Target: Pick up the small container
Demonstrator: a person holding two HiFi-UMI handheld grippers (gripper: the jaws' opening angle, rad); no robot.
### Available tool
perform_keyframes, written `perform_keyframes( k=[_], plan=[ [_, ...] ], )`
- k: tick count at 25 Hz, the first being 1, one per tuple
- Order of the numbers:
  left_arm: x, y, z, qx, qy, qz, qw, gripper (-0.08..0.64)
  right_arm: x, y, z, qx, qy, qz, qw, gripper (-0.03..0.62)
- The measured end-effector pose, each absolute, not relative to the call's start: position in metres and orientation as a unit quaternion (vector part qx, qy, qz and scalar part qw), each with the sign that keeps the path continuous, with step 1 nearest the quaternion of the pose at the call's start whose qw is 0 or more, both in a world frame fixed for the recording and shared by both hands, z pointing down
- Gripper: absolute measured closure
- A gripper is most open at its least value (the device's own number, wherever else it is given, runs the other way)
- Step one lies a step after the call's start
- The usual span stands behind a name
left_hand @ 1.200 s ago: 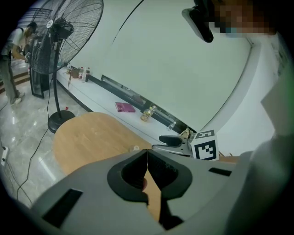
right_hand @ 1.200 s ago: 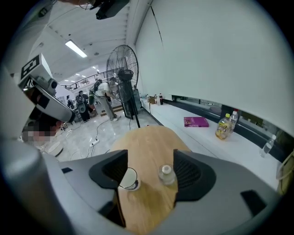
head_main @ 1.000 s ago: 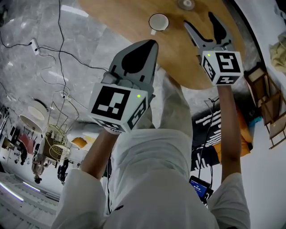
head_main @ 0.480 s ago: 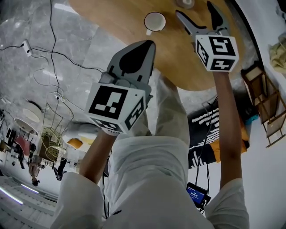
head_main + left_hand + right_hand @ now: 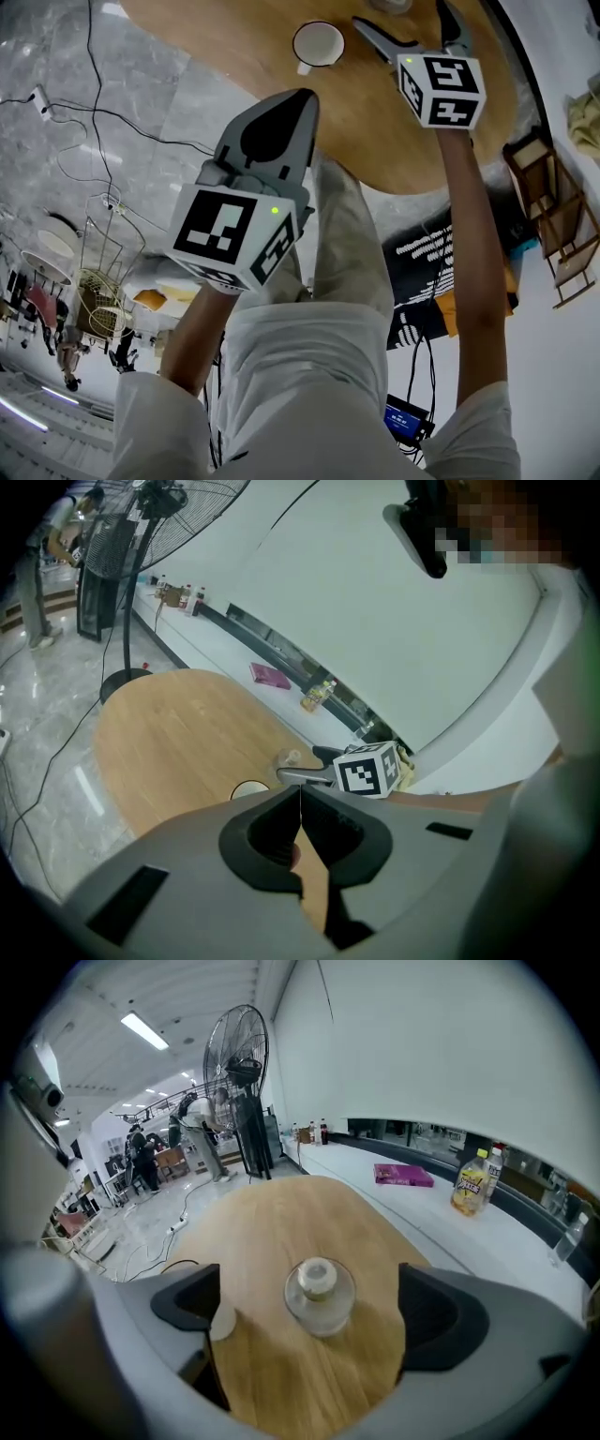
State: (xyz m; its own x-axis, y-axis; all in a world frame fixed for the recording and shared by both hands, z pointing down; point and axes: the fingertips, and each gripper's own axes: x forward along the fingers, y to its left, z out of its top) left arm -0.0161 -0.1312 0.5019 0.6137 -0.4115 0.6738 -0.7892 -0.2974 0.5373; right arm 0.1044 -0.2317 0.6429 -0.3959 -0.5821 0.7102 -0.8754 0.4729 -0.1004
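step: reaching for small container [image 5: 320, 1295] | container: upright on worktop [image 5: 281, 1222], well in from its near edge | right gripper [image 5: 405, 21]: my jaws have just been opening, now wide, container framed between them, untouched | left gripper [image 5: 300, 803]: jaws together, empty | plan: centre on it, straddle the body below the cap, squeeze gently

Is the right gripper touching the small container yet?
Apart. The right gripper view shows the right gripper with jaws just opened wider, either side of the small container, bare table in both gaps.

An oval wooden table [image 5: 272, 1222] is standing on a glossy grey marble floor [image 5: 56, 56], black cables [image 5: 91, 56] trailing across it. A tall pedestal fan [image 5: 236, 1054] is rising beside a white wall [image 5: 422, 1044] — a ceiling strip light [image 5: 143, 1030] is glowing.
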Motion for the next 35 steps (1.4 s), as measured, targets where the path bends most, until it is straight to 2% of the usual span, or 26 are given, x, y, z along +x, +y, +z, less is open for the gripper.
perform_keyframes(
  k=[2, 21, 29, 33, 35],
  plan=[
    [-0.016, -0.129, 0.507, 0.774, -0.387, 0.211, 0.454, 0.54, 0.105, -0.233, 0.651, 0.455, -0.801, 0.237, 0.308, 0.002],
    [-0.023, -0.119, 0.55, 0.763, -0.397, 0.212, 0.464, 0.54, 0.085, -0.252, 0.712, 0.442, -0.815, 0.22, 0.302, 0.006],
    [-0.027, -0.126, 0.551, 0.763, -0.402, 0.213, 0.459, 0.54, 0.09, -0.261, 0.722, 0.46, -0.803, 0.232, 0.301, 0.065],
    [-0.03, -0.128, 0.551, 0.761, -0.406, 0.216, 0.458, 0.54, 0.09, -0.262, 0.727, 0.455, -0.796, 0.224, 0.33, 0.167],
    [-0.031, -0.128, 0.553, 0.761, -0.406, 0.216, 0.458, 0.54, 0.089, -0.264, 0.727, 0.452, -0.794, 0.218, 0.343, 0.178]
  ],
)
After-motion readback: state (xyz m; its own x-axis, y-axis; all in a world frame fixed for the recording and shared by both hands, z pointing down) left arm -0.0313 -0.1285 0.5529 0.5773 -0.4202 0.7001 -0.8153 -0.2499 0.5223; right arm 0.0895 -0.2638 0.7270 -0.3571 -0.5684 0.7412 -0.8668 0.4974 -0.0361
